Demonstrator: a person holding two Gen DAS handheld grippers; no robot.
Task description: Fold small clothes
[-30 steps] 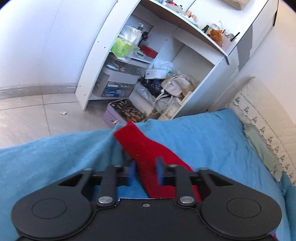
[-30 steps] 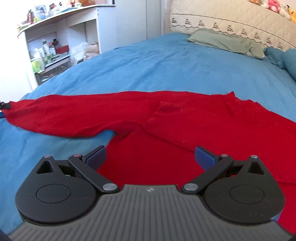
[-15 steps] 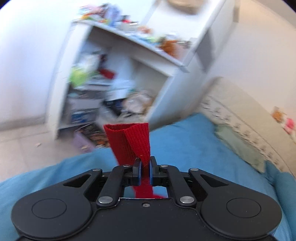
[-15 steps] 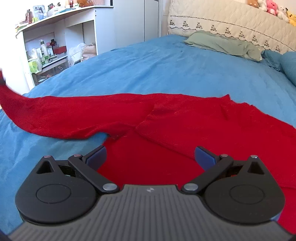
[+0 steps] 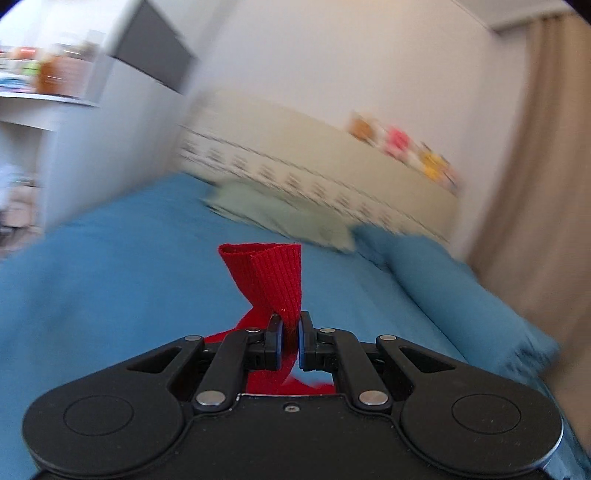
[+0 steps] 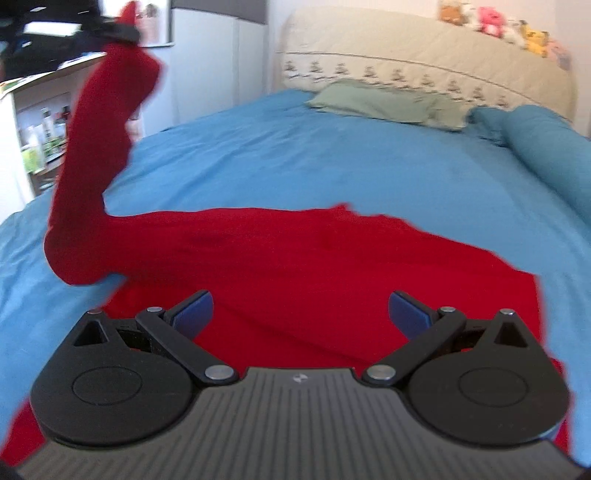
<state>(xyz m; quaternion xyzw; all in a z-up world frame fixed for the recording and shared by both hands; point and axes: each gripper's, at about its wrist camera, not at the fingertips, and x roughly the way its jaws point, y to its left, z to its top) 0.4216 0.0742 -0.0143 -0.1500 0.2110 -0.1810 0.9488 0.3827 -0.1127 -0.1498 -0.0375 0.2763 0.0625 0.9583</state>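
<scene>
Across the near half of the blue bedspread (image 6: 332,155) lies the red knitted garment (image 6: 314,266), a soft long-sleeved top by the look of it, its body spread mostly flat right in front of the right hand-held gripper (image 6: 301,312). 1 sleeve is off the bed: it rises from the garment's left side in a tall red column to the upper left corner of the right wrist view, where the left hand-held gripper (image 5: 291,341) holds it by the ribbed cuff (image 5: 273,280). In the left wrist view the 2 blue pads are pressed together on that cuff, with a twisted tuft of rib knit standing up past the fingertips and more red cloth hanging below. The right hand-held gripper has its jaws wide apart with nothing between them, hovering low over the hem area of the body

Beyond the garment the bed runs back to a pale green pillow (image 6: 384,101), a blue bolster (image 6: 546,147) on the right and a cream quilted headboard (image 6: 424,62) with small plush toys (image 6: 491,20) on top. White shelving (image 6: 40,122) stands to the left of the bed

As I judge it, folding has barely begun: the top is laid out and the first sleeve is lifted, probably to be carried across the body. No fold is set yet; both sleeves and the body folds remain
</scene>
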